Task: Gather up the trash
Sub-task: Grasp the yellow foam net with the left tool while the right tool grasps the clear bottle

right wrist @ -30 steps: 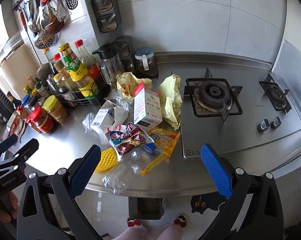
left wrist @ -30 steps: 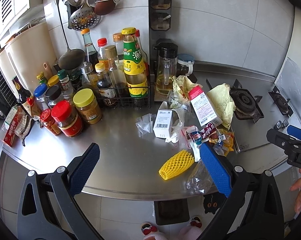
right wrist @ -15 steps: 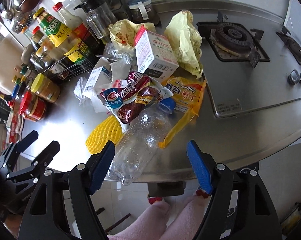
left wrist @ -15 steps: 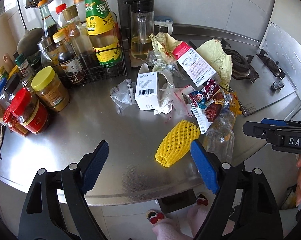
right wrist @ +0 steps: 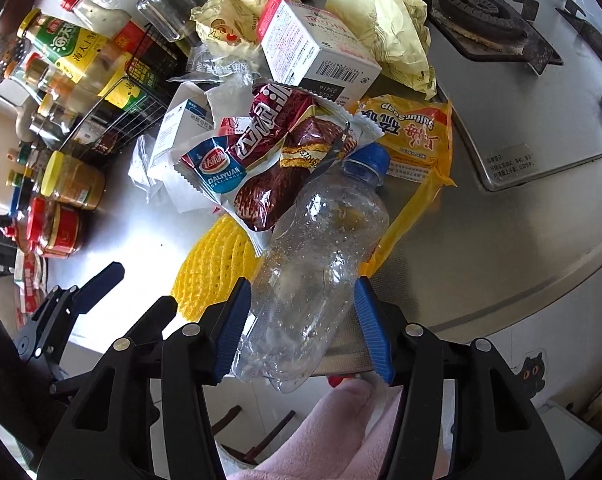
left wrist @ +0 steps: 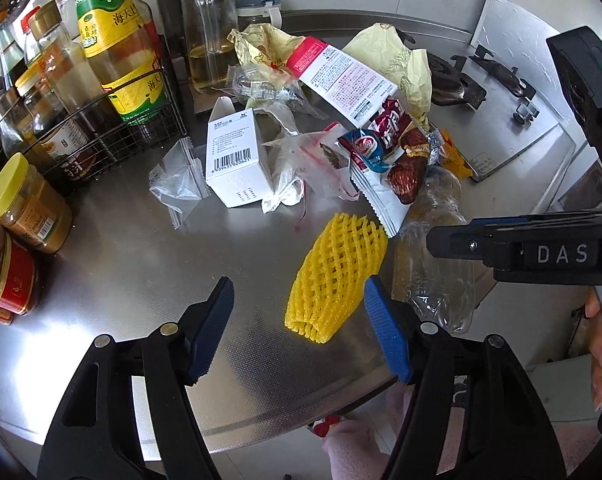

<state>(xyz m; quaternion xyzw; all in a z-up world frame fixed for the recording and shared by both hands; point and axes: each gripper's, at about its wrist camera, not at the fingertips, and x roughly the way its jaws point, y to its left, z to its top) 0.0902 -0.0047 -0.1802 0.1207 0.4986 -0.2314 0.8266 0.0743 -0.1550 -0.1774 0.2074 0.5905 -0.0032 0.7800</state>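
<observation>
At the front edge of the desk [right wrist: 501, 248], the right hand-held gripper [right wrist: 301, 324] is closing around an empty plastic bottle [right wrist: 317, 264], not yet squeezing it. The left hand-held gripper [left wrist: 297, 328] is closing beside a yellow foam net [left wrist: 335, 278], holding nothing.
</observation>
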